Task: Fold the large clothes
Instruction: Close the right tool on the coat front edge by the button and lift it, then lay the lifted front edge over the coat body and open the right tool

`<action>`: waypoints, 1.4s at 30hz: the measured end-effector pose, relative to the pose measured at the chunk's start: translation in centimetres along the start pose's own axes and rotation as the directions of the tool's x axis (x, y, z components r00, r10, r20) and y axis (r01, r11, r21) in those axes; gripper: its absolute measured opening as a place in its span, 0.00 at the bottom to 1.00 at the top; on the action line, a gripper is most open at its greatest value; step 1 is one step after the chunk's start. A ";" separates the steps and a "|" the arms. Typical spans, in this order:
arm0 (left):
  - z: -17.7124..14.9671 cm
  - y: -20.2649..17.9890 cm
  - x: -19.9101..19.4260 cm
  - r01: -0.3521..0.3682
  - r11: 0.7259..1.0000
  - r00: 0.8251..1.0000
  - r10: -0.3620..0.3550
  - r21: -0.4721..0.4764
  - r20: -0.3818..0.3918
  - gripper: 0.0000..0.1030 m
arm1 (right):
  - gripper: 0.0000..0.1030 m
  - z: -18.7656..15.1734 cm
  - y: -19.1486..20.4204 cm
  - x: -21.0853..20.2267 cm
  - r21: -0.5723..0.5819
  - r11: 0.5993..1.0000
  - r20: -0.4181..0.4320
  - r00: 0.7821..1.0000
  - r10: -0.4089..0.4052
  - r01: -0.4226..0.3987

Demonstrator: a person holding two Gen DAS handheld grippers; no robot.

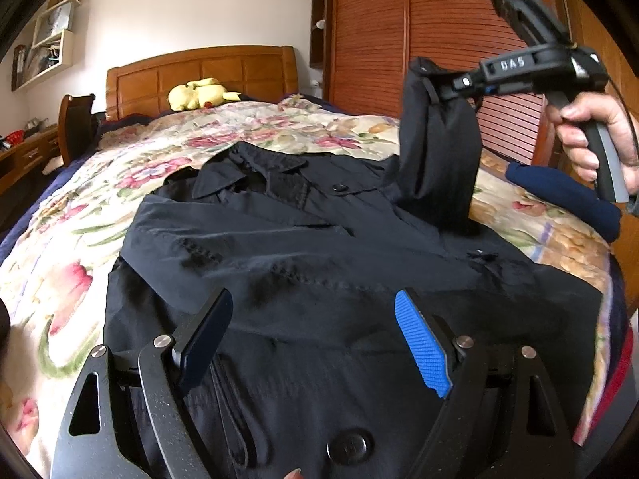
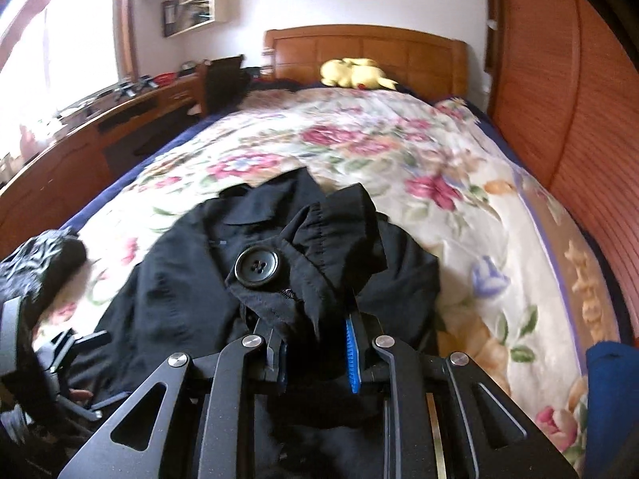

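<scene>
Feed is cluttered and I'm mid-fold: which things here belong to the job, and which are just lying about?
Part of the job:
- black coat, spread on the bed
- its cuff, clamped in the right gripper
- left gripper, open above the coat

Lying about:
- yellow plush toy
- dark blue garment
- floral quilt
- desk

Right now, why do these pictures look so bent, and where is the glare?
Both views bulge like a fish's eye, with black corners. Right wrist view: the window is washed out white and the bedspread is slightly smeared. Left wrist view: evenly lit; the coat stays sharp.
</scene>
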State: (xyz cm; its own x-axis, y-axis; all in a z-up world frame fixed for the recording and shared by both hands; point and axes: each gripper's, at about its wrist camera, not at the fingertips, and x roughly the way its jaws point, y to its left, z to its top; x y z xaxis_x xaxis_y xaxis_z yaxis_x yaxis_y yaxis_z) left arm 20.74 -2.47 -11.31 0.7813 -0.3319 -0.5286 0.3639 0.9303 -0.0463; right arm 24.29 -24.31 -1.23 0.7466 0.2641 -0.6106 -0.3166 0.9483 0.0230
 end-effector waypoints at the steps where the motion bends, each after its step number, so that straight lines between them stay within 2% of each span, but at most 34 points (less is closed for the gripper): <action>1: 0.0 0.0 -0.4 -0.001 1.000 1.000 0.001 -0.001 0.001 0.82 | 0.21 -0.1 0.6 -0.5 -0.021 1.000 0.001 1.000 0.004 -0.004; 5: 0.1 0.3 -2.3 0.014 1.000 1.000 -0.014 -0.008 0.011 0.82 | 0.20 -0.2 2.4 -2.7 -0.062 0.998 0.019 1.000 0.021 -0.020; 12: 0.5 1.9 -6.6 -0.028 0.999 0.998 0.029 -0.022 0.063 0.82 | 0.20 -0.3 3.7 -4.2 -0.075 0.995 0.041 0.996 0.076 -0.073; 20: -1.0 5.0 -9.3 -0.121 0.990 0.990 0.125 -0.072 0.057 0.82 | 0.20 -0.7 6.4 -4.5 -0.150 0.978 0.036 0.988 0.149 -0.142; 24: -1.9 6.2 -9.9 -0.173 0.981 0.984 0.177 -0.089 0.036 0.82 | 0.21 -0.7 7.3 -4.8 -0.147 0.977 0.006 0.987 0.159 -0.157; 29: -2.3 7.3 -10.4 -0.194 0.975 0.980 0.198 -0.106 0.021 0.82 | 0.27 -0.2 7.7 -5.7 -0.131 0.978 -0.031 0.987 0.160 -0.163; 33: -1.9 7.7 -10.8 -0.183 0.976 0.982 0.188 -0.118 0.033 0.82 | 0.31 0.0 7.9 -6.1 -0.137 0.973 -0.050 0.982 0.181 -0.186; 37: -1.3 7.4 -10.8 -0.179 0.978 0.982 0.184 -0.109 0.041 0.82 | 0.36 0.0 7.6 -5.2 -0.136 0.976 -0.076 0.984 0.160 -0.169; 42: -1.2 7.2 -10.8 -0.180 0.979 0.982 0.185 -0.100 0.047 0.82 | 0.55 -0.3 8.8 -3.7 -0.213 0.972 -0.091 0.993 0.078 -0.096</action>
State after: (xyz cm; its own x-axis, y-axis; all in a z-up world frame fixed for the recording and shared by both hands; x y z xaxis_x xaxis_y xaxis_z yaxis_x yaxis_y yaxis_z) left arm 14.29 7.97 -6.89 0.8583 -0.1607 -0.4874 0.1649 0.9857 -0.0346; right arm 18.58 -16.97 1.03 0.6630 0.3202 -0.6767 -0.5040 0.8593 -0.0873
